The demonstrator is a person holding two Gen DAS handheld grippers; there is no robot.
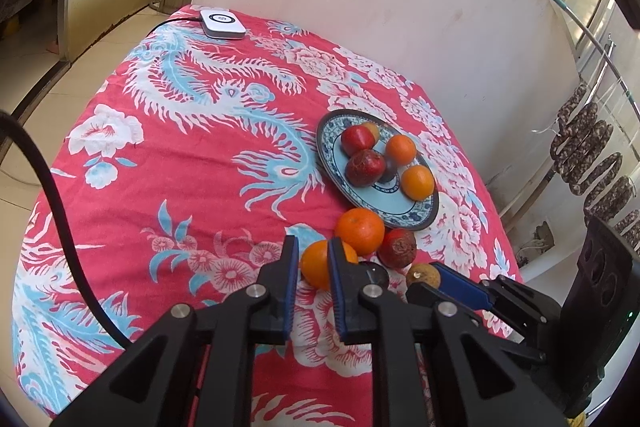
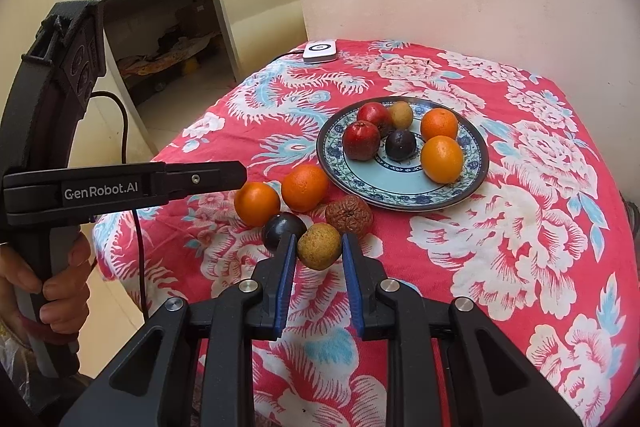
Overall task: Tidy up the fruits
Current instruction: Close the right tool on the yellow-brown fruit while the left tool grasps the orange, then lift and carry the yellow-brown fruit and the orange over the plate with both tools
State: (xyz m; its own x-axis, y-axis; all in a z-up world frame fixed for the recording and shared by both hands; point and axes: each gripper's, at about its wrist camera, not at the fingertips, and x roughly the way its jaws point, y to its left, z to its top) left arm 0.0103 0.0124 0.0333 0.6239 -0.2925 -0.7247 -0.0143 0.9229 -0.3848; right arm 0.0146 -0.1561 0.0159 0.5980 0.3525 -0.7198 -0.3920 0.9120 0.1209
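A blue-patterned plate (image 2: 472, 171) (image 1: 340, 183) holds several fruits: red ones, oranges, a dark plum, a tan one. In front of it on the cloth lie two oranges (image 2: 257, 203) (image 2: 305, 187), a dark plum (image 2: 280, 227), a wrinkled red-brown fruit (image 2: 349, 215) and a tan round fruit (image 2: 319, 246). My right gripper (image 2: 319, 251) is open, its fingers on either side of the tan fruit. My left gripper (image 1: 313, 259) is open around the nearer orange (image 1: 314, 265), with the second orange (image 1: 360, 230) just beyond. The tan fruit (image 1: 423, 275) shows at the right gripper's tip.
A red floral cloth (image 2: 520, 227) covers the small table, which stands against a white wall. A white device (image 2: 320, 51) (image 1: 222, 23) with a cable lies at the far edge. Sausages (image 1: 588, 163) hang at the right. An open doorway is on the left.
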